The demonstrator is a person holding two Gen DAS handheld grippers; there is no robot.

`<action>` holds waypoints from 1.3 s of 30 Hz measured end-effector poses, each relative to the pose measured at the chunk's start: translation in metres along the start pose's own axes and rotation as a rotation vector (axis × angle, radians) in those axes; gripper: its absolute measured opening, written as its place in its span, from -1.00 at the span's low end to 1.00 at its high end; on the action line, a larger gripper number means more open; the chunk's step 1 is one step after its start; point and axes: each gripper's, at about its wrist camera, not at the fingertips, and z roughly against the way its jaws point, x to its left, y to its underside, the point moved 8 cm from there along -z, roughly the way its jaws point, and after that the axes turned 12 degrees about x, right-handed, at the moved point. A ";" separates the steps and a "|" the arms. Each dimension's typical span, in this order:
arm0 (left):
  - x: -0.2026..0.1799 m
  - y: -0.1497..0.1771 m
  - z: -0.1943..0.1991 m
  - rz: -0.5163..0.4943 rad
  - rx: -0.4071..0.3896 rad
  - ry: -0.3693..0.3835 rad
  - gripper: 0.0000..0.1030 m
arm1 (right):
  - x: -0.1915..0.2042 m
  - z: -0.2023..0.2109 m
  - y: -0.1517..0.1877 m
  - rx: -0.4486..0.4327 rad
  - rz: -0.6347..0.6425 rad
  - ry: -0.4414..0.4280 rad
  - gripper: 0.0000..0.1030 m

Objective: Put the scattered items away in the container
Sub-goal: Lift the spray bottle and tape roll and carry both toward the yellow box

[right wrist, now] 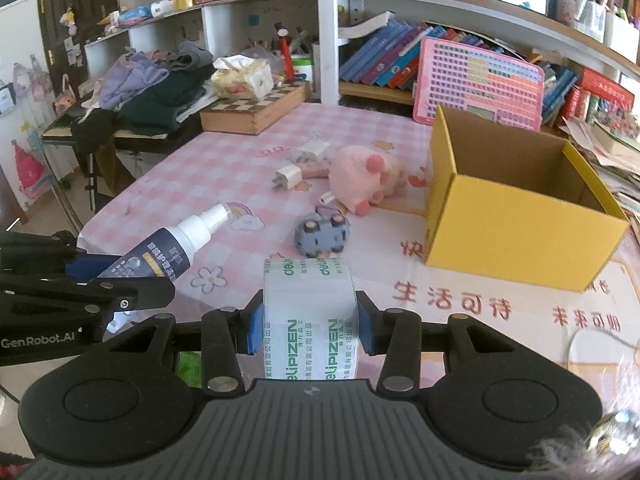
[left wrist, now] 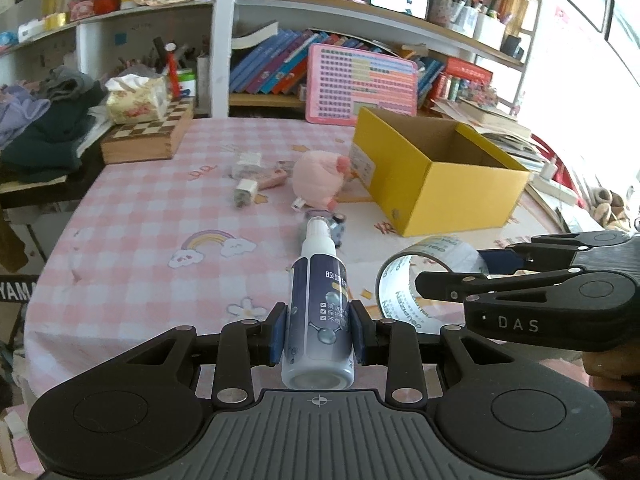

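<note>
My left gripper [left wrist: 318,330] is shut on a white spray bottle [left wrist: 318,308] with a dark blue label, nozzle pointing away, held above the pink checked tablecloth [left wrist: 140,220]. My right gripper [right wrist: 310,330] is shut on a roll of clear tape [right wrist: 310,312] with green print. Each gripper shows in the other's view: the right gripper [left wrist: 460,276] with the tape roll [left wrist: 404,284], and the left gripper [right wrist: 116,280] with the spray bottle [right wrist: 168,248]. An open yellow cardboard box [right wrist: 516,232] stands at the right, its inside showing nothing. A pink plush pig [right wrist: 368,176], a small grey toy car [right wrist: 320,234] and a white charger plug [right wrist: 288,176] lie on the cloth.
A wooden chess box [right wrist: 256,110] with a tissue pack [right wrist: 240,76] sits at the far left of the table. A pink chart board [right wrist: 480,80] leans behind the yellow box. Bookshelves line the back; clothes [right wrist: 156,88] are piled on a side stand.
</note>
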 end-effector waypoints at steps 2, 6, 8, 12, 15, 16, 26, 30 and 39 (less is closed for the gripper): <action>-0.005 0.002 -0.002 -0.009 0.008 0.013 -0.40 | -0.004 0.002 0.006 0.008 -0.012 0.008 -0.19; -0.015 0.003 -0.007 -0.024 0.025 0.037 -0.40 | -0.014 0.005 0.018 0.024 -0.047 0.030 -0.19; -0.019 0.004 -0.008 -0.036 0.030 0.048 -0.40 | -0.021 0.006 0.021 0.029 -0.068 0.043 -0.19; -0.029 0.005 -0.012 -0.065 0.044 0.068 -0.40 | -0.032 0.012 0.027 0.034 -0.101 0.065 -0.19; -0.035 0.006 -0.013 -0.082 0.047 0.080 -0.40 | -0.038 0.014 0.031 0.038 -0.125 0.079 -0.19; -0.037 0.006 -0.014 -0.088 0.048 0.085 -0.40 | -0.041 0.015 0.033 0.041 -0.132 0.084 -0.19; -0.064 0.000 -0.022 -0.160 0.052 0.153 -0.40 | -0.065 0.027 0.051 0.058 -0.204 0.151 -0.19; -0.075 -0.001 -0.026 -0.187 0.060 0.179 -0.40 | -0.072 0.030 0.056 0.066 -0.226 0.171 -0.19; -0.099 -0.001 -0.037 -0.255 0.097 0.225 -0.40 | -0.088 0.033 0.072 0.109 -0.276 0.198 -0.19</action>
